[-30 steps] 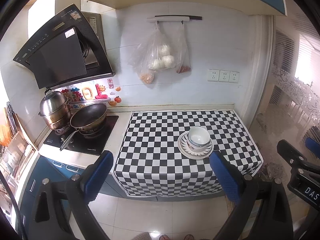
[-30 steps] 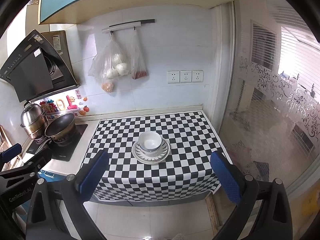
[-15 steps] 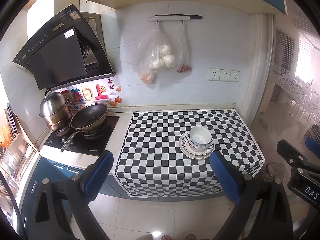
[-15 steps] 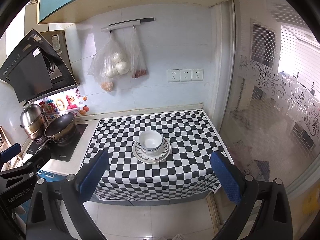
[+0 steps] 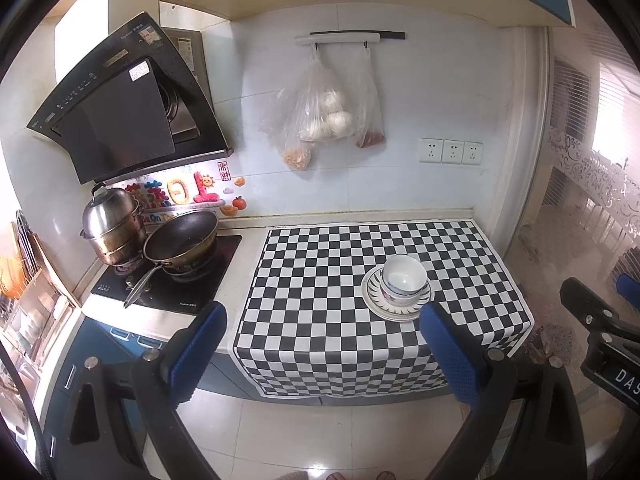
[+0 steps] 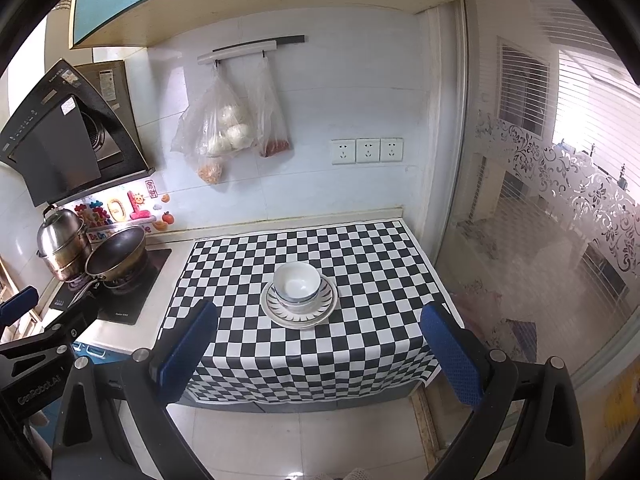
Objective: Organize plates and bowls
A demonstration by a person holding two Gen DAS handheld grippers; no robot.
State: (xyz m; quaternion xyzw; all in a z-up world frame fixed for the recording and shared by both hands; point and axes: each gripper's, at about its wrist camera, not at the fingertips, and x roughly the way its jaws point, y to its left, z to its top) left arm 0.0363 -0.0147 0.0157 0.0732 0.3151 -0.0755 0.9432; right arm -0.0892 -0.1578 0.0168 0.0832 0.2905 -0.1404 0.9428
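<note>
White wall tiles are backing a small kitchen counter (image 6: 180, 256) that is lying under a black-and-white checkered cloth (image 6: 360, 272), whose front edge is hanging over blue cabinet fronts. Sitting toward the middle of that cloth is a round white plate with dark radiating stripes on its rim (image 6: 299, 317), and nesting upright on it is a stack of white ceramic bowls with a blue-patterned outer band (image 6: 297, 285); how many bowls are in the stack is hard to tell. In the left wrist view the same plate (image 5: 394, 309) and bowls (image 5: 404, 280) are showing toward the right side of the cloth.

Both grippers are hovering over the pale tiled floor in front of the counter, well apart from the dishes. The left gripper (image 5: 320, 344) is spreading its blue-padded fingers (image 5: 198, 340) wide with nothing between them. The right gripper (image 6: 316, 348) is likewise gaping, its blue pads (image 6: 450, 352) gripping nothing.

To the left, a dark wok with a long metal handle (image 5: 180, 242) is resting on a black stove top (image 5: 168, 284), just beside a lidded stainless steel steamer pot (image 5: 114, 224), beneath a slanted black range hood (image 5: 124, 116). Clear plastic bags holding white buns (image 6: 226, 132) are hanging from a wall rail, and three white sockets (image 6: 367, 151) are sitting to their right.
</note>
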